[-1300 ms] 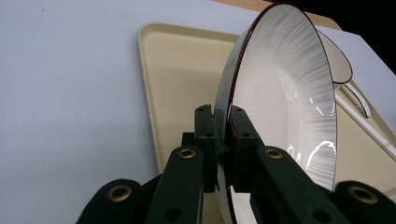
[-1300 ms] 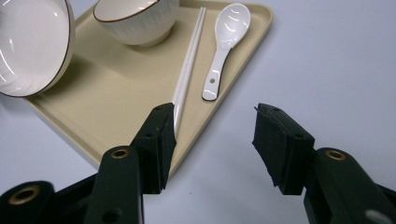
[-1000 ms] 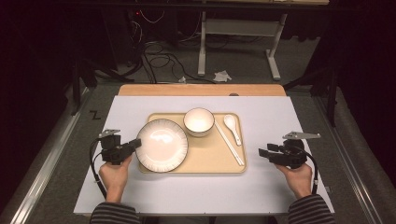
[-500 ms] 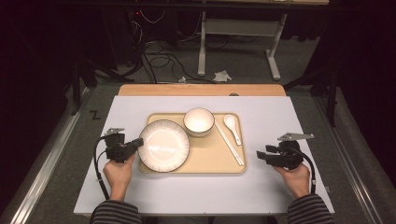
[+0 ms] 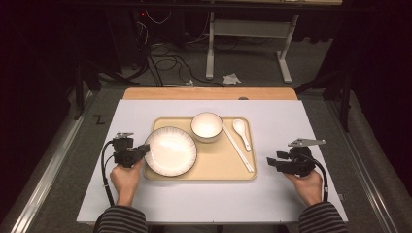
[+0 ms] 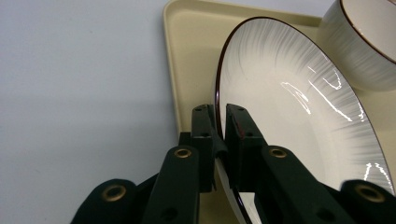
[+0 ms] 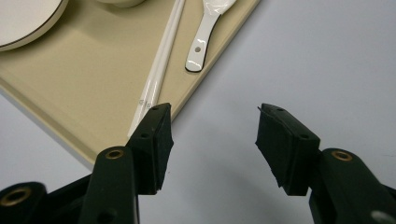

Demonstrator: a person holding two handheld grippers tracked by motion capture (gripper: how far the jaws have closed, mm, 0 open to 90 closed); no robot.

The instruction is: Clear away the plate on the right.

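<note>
You can read one mark: a black "Z" (image 5: 98,119) on the grey floor just left of the bench's (image 5: 145,204) far-left corner.

Table light: you work on a brightly, evenly lit white table (image 5: 204,199), with the light coming from above
Surroundings: the floor and the frame beyond the table sink into near black around you
Glare: thin white streaks glint on the plate (image 6: 299,102) in the left gripper view, and its centre washes out from above
Shadows: soft and short; a faint one lies under your right gripper (image 7: 212,140) on the table
Focus: the black jaws at the bottom of both gripper views are soft; the tray (image 7: 93,93) and chopsticks (image 7: 159,65) stay fairly sharp
Distortion: the table's edges splay slightly in the high view
</note>
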